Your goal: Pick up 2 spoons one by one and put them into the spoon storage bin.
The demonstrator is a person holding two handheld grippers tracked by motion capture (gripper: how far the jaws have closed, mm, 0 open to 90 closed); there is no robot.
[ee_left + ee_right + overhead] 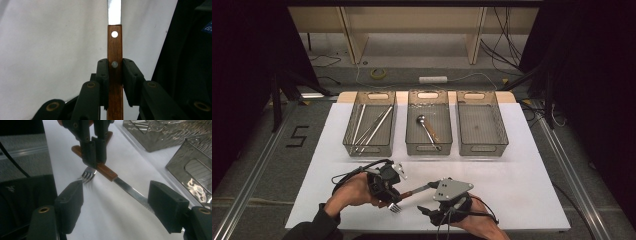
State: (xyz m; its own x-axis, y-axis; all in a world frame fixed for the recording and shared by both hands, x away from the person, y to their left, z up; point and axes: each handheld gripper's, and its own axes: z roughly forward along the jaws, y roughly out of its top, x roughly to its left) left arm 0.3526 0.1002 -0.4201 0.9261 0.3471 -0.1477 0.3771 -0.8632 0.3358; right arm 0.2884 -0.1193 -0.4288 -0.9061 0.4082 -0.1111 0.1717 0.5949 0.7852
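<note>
Left hand-held gripper (115,75) clamped on knife (115,50) wooden handle, right hand-held gripper (115,202) jaws wide apart, fork (87,175) beside

Three bins in a row at far side of the table (522,200): left bin (369,125) has rods (371,127) in it, middle bin (428,125) a spoon (428,131), right bin (481,125) beside it. Near edge: my left gripper (387,181) left of my right gripper (443,200). Knife (414,191) between them, over the table. Fork (394,206) just near my left gripper.
</note>
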